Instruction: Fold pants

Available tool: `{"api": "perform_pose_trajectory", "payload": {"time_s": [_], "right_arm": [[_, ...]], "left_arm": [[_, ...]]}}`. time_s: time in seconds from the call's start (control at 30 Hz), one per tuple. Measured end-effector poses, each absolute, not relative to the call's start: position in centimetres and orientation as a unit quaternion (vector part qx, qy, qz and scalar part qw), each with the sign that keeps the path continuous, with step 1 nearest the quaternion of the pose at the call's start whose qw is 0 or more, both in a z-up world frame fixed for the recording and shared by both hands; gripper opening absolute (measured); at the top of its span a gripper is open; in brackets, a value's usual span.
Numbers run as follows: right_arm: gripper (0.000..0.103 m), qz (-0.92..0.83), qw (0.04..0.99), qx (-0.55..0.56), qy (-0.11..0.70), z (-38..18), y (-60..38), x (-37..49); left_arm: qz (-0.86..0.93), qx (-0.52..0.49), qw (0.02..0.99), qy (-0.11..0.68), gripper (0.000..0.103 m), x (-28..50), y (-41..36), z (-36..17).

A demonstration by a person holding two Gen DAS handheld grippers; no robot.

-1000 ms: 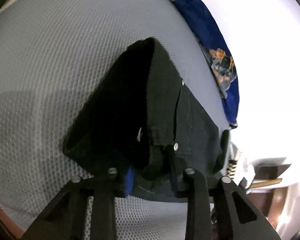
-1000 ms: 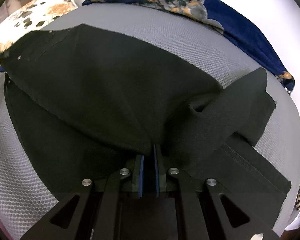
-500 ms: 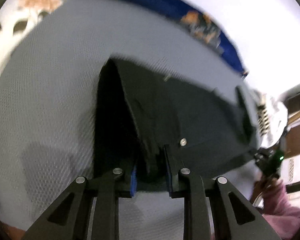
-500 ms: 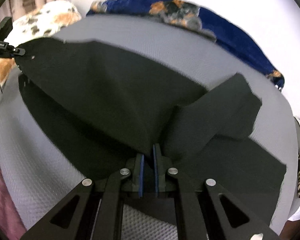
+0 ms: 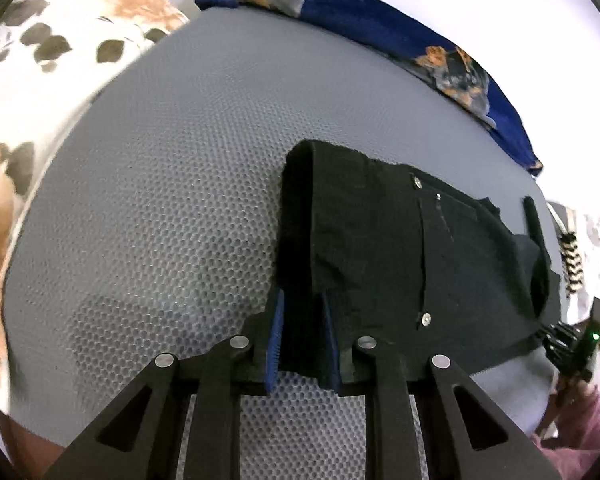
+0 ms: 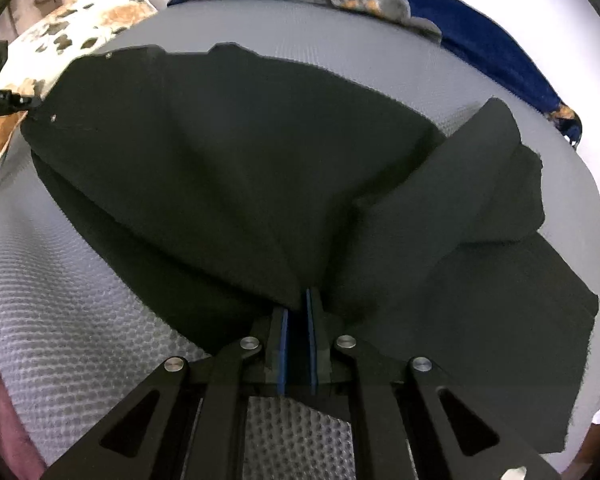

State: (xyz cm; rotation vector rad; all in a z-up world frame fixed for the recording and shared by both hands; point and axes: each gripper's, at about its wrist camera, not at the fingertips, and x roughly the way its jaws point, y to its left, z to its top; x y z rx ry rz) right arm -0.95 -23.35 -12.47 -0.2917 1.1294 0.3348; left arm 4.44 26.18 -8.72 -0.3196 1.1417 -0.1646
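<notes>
Left gripper pinches black pants waistband, lower centre of frame. Right gripper clamped on pants fabric over grey mat.

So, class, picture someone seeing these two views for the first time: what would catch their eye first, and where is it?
The black pants dominate, spread over the grey honeycomb mat and bunched into the right tongs, which are shut on the cloth. In the left wrist view the left tongs pinch a thick fold at the pants' edge. Behind the mat, a blue patterned cloth lies along the far side, with a white floral fabric at far left.
</notes>
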Motion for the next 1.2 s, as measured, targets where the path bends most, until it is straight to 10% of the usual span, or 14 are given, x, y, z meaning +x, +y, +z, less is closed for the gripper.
{"api": "perform_pose_trajectory", "payload": {"time_s": [1.2], "right_arm": [[0.004,0.194,0.808,-0.028,0.555,-10.0,-25.1,-0.9]], "left_arm": [[-0.465,0.171,0.763,0.415,0.041,-0.8,-13.0,-6.6]]}}
